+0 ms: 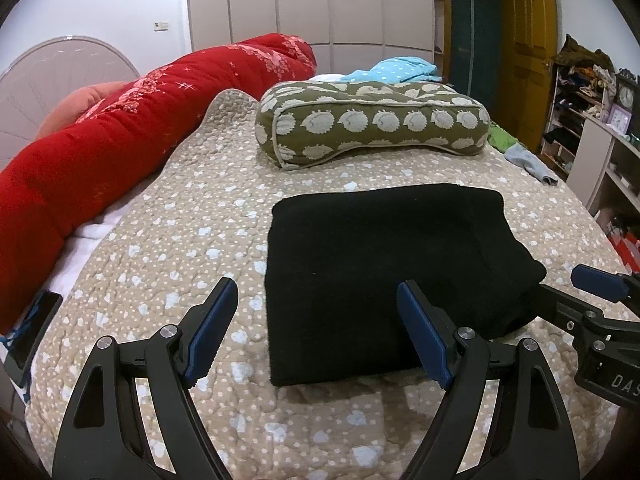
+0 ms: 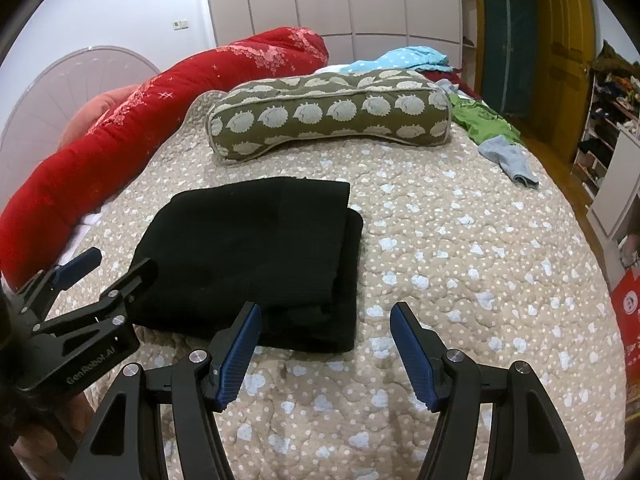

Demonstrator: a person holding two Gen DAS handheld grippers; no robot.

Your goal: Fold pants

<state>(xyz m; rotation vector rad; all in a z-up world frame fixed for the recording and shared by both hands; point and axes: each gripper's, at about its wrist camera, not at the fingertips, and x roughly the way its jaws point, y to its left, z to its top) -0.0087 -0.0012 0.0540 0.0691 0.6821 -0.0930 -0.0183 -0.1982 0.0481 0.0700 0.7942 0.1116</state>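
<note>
The black pants (image 1: pixel 384 272) lie folded into a thick, squarish stack on the bed (image 1: pixel 180 240), on top of its beige quilt dotted with pale hearts. The stack sits toward the near edge of the bed, its layers slightly uneven along the right side, where one lower layer sticks out past the upper ones.

Both grippers hover just short of the stack, angled down toward it. The left gripper (image 1: pixel 316 328) has its jaws spread wide with nothing between them; its right blue pad (image 1: pixel 424 336) appears in front of the near edge of the pants, though I cannot tell whether it touches the cloth. The right gripper (image 2: pixel 326 352) is likewise wide apart and empty, with its left pad (image 2: pixel 238 356) close to the stack's near right corner and the other over bare quilt.

Beyond the pants lies an olive pillow (image 1: pixel 372 120) printed with pale hedgehogs. A long red bolster (image 1: pixel 120 136) runs along the left side of the bed, and some blue and green clothes (image 2: pixel 496 136) lie loose near the far right corner.
</note>
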